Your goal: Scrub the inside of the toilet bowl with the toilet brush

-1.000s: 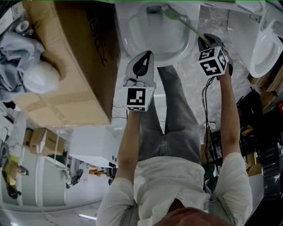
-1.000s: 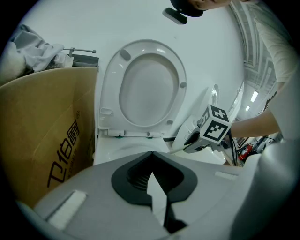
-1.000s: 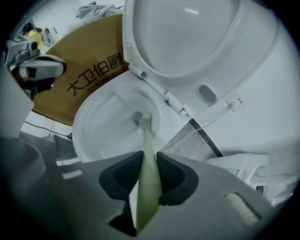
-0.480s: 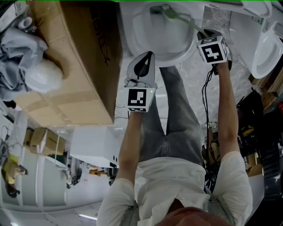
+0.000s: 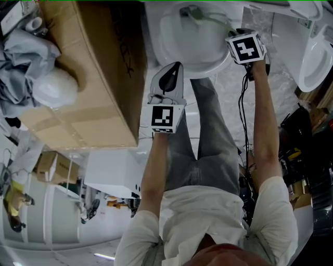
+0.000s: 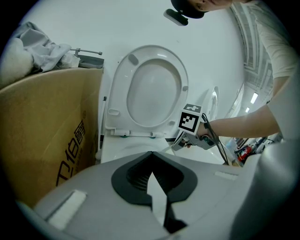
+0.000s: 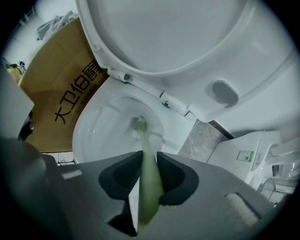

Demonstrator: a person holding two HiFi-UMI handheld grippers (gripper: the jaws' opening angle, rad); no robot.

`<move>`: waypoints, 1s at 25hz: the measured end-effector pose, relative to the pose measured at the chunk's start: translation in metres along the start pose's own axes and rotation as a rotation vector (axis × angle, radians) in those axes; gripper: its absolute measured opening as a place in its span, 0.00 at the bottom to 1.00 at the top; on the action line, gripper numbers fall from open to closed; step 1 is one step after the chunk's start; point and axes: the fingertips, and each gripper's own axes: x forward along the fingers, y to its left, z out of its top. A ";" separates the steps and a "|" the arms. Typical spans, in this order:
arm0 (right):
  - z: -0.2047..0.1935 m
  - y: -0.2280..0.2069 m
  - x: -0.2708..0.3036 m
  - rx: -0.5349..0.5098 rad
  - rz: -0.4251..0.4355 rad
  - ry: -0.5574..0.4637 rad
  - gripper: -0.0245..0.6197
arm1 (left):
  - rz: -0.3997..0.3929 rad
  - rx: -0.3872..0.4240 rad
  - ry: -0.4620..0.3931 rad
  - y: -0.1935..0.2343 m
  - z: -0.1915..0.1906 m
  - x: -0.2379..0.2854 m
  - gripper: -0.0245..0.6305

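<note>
The white toilet bowl (image 5: 171,49) is at the top of the head view, its lid (image 6: 152,91) raised. My right gripper (image 5: 233,32) hovers at the bowl's right rim, shut on the pale green handle of the toilet brush (image 5: 202,15). In the right gripper view the handle (image 7: 149,187) runs out between the jaws, and the brush head (image 7: 137,125) rests low inside the bowl (image 7: 101,129). My left gripper (image 5: 173,66) hangs just in front of the bowl's near rim. Its jaws (image 6: 151,157) are shut with nothing in them.
A large cardboard box (image 5: 88,78) stands against the bowl's left side, with a white rounded object (image 5: 49,88) and grey cloth (image 5: 18,49) on it. Another white toilet (image 5: 312,57) stands to the right. Cables and tools (image 5: 294,156) lie on the floor at right.
My right gripper has moved closer over the bowl's rim, pushing the brush further into the bowl. The left gripper has barely moved.
</note>
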 end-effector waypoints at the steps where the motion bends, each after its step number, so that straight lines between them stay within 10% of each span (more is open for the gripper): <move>1: 0.002 0.002 -0.001 0.009 -0.001 -0.018 0.20 | 0.000 -0.001 0.000 0.001 0.000 -0.001 0.06; 25: 0.001 0.094 -0.017 0.327 0.180 -0.312 0.19 | -0.032 0.027 0.011 0.001 -0.014 -0.018 0.06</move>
